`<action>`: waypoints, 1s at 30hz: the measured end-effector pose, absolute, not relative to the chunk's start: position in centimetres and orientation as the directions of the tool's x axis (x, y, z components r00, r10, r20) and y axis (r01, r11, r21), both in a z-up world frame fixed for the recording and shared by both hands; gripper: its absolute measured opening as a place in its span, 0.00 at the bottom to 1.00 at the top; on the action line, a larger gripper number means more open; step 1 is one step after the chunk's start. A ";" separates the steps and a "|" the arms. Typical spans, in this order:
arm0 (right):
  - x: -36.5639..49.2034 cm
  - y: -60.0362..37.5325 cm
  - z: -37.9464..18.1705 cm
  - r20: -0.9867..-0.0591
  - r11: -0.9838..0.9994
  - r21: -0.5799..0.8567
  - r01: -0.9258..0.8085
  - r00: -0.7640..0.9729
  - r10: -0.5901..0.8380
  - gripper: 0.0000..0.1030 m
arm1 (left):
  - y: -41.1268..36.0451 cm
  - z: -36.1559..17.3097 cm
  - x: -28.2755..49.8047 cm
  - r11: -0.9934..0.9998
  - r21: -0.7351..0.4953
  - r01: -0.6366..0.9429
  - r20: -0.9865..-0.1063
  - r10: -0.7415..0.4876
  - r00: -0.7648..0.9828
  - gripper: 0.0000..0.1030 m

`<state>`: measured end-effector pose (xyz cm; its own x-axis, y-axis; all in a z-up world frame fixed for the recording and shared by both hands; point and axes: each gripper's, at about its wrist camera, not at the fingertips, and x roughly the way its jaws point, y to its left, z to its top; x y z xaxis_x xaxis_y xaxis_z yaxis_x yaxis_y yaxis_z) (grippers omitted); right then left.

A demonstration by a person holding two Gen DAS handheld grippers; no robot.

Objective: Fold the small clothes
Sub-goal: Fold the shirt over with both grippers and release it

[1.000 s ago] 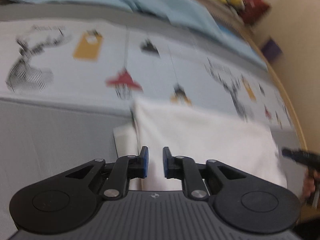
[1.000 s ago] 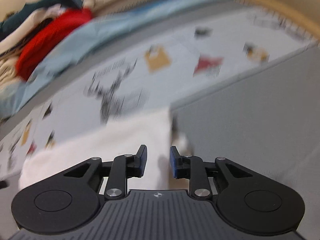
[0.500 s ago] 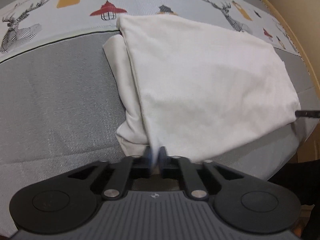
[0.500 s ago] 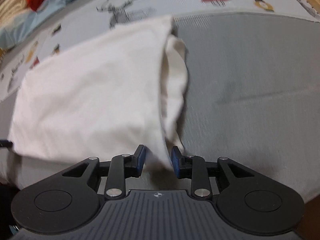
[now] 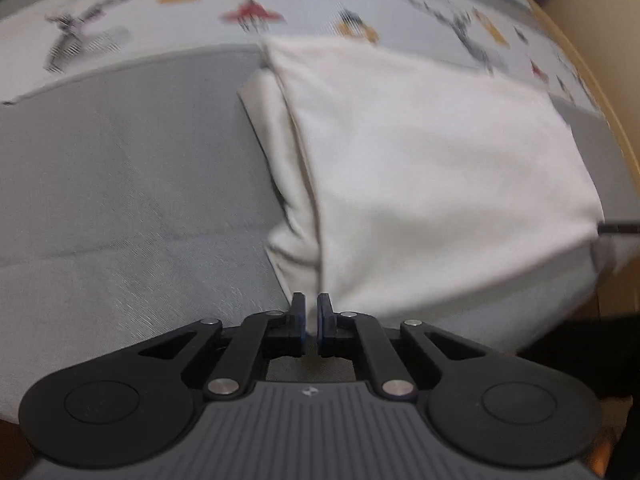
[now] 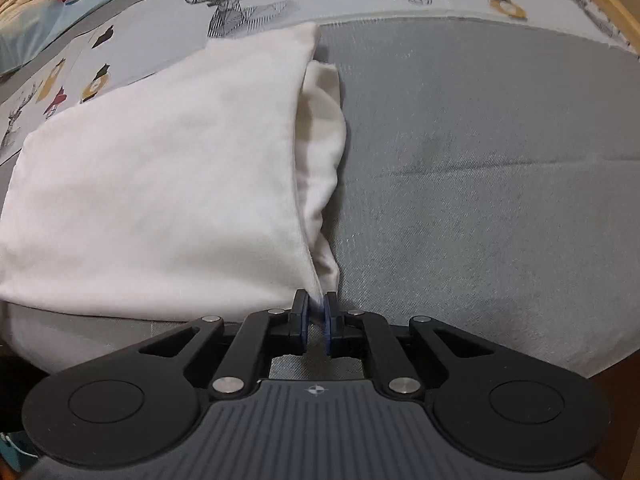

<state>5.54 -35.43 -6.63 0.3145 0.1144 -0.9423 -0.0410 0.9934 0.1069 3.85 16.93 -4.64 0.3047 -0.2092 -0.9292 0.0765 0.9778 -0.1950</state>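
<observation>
We are pinching the near corner of the white garment [image 6: 160, 184] in the right gripper [image 6: 315, 312], its jaws closing on the cloth. Our left gripper [image 5: 311, 312] is opening its jaws slightly, nearly together, at the garment's near edge; whether cloth sits between them we cannot tell.

- My left wrist view is smeared, so the printed sheet [image 5: 120, 32] at the top is just mush.
- Can't tell whether the left gripper [image 5: 311, 312] actually has cloth in it.
- The white garment [image 6: 160, 168] runs off the right wrist view's left edge.
</observation>
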 end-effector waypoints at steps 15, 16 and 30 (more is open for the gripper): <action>6.6 -32.6 -7.5 -0.943 0.985 0.027 -0.172 0.322 0.082 0.08 | 15.7 -4.7 5.9 0.989 -0.136 0.064 -0.927 -0.150 0.343 0.19; 6.6 -32.5 -6.6 -0.925 0.984 0.045 -0.174 0.364 0.107 0.08 | 16.0 -3.9 5.9 0.988 -0.148 0.048 -0.909 -0.155 0.388 0.19; 7.0 -31.5 -5.8 -0.907 0.989 0.018 -0.149 0.414 0.079 0.10 | 13.6 -5.5 7.9 0.997 -0.057 0.043 -0.921 -0.069 0.383 0.19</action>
